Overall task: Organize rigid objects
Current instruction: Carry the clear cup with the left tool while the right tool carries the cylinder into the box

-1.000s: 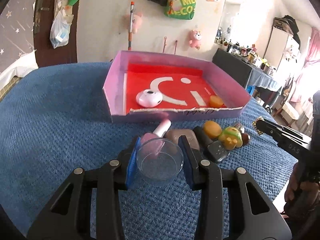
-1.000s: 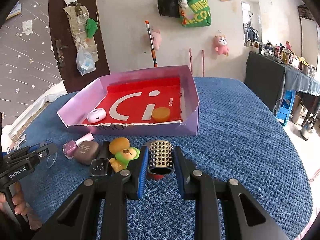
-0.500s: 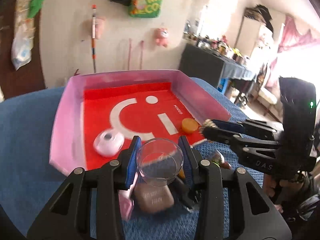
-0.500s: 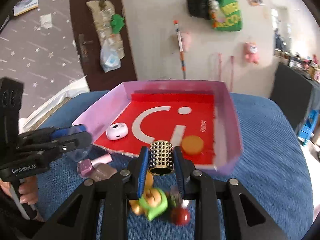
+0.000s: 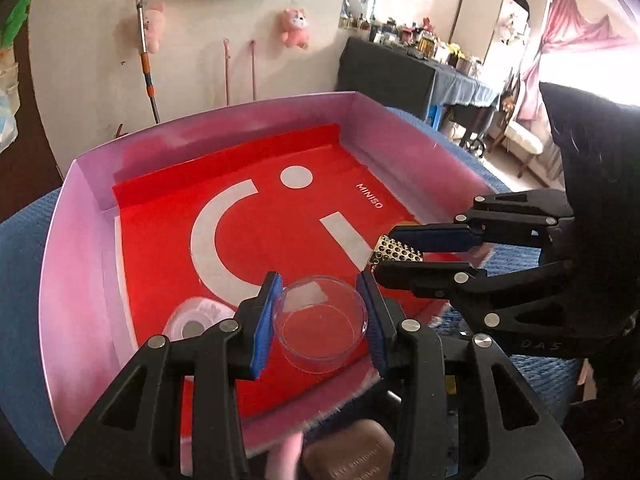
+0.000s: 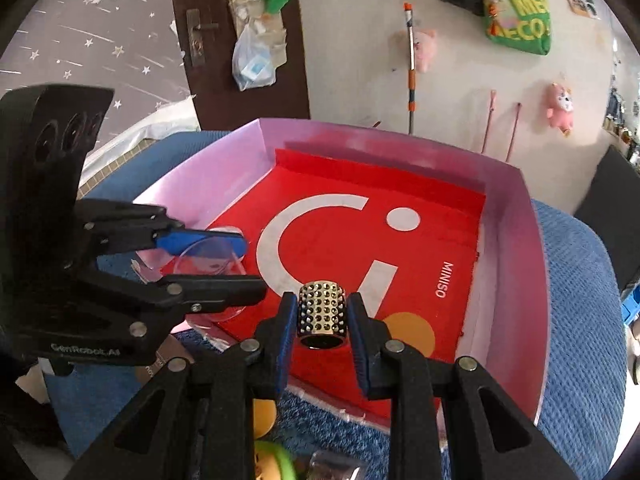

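Clamping a clear dish (image 5: 320, 328), the left hand-held gripper (image 5: 320, 320) hangs over the tray (image 5: 80, 260); the right hand-held gripper (image 6: 322, 330) pinches a studded cylinder (image 6: 322, 312).

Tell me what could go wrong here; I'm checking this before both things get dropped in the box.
The left gripper and right gripper hang close together over the box, so they might bump. The clear cup hangs near the white round gadget and could land on it. The studded cylinder may roll.

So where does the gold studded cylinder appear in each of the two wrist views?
Left wrist view: the gold studded cylinder is at centre right, clamped in the right gripper.
Right wrist view: it is at lower centre, between the blue pads.
Shared landmark: the pink tray with a red floor.
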The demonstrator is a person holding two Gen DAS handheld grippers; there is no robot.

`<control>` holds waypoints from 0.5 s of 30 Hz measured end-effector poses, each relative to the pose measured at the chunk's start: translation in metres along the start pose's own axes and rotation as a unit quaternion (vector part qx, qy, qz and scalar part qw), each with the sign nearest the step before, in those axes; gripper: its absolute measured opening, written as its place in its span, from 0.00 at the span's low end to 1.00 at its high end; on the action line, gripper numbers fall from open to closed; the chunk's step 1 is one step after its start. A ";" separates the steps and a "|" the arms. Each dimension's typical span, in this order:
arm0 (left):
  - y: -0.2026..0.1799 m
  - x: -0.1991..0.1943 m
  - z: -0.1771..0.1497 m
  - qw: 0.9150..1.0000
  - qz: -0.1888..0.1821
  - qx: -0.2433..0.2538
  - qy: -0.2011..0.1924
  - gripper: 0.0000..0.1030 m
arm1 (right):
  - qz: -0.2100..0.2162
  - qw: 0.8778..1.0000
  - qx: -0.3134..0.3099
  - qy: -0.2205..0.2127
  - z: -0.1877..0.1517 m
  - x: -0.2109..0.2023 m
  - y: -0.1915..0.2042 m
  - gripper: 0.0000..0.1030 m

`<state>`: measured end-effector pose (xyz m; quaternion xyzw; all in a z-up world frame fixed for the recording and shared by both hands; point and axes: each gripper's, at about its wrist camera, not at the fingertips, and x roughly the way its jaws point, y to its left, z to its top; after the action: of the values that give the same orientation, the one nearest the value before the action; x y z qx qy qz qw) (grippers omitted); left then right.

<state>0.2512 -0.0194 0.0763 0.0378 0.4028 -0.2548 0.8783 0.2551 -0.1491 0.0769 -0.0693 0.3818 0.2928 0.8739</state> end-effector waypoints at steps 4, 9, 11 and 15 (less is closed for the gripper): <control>0.007 0.016 0.003 1.000 -0.009 0.001 0.021 0.36 | 0.005 1.000 -0.005 0.015 0.004 0.011 -0.005 0.26; 0.011 0.026 0.001 0.999 -0.014 -0.001 0.030 0.36 | 0.014 0.999 -0.013 0.036 0.006 0.021 -0.008 0.27; 0.012 0.028 0.000 0.999 -0.019 -0.004 0.034 0.36 | 0.015 0.999 -0.015 0.042 0.006 0.025 -0.008 0.27; 0.014 0.031 0.001 0.999 -0.013 -0.003 0.038 0.36 | 0.017 0.998 -0.015 0.051 0.006 0.029 -0.009 0.27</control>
<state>0.2757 -0.0207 0.0523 0.0395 0.4366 -0.2635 0.8593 0.2798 -0.1406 0.0598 -0.0902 0.4227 0.3096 0.8470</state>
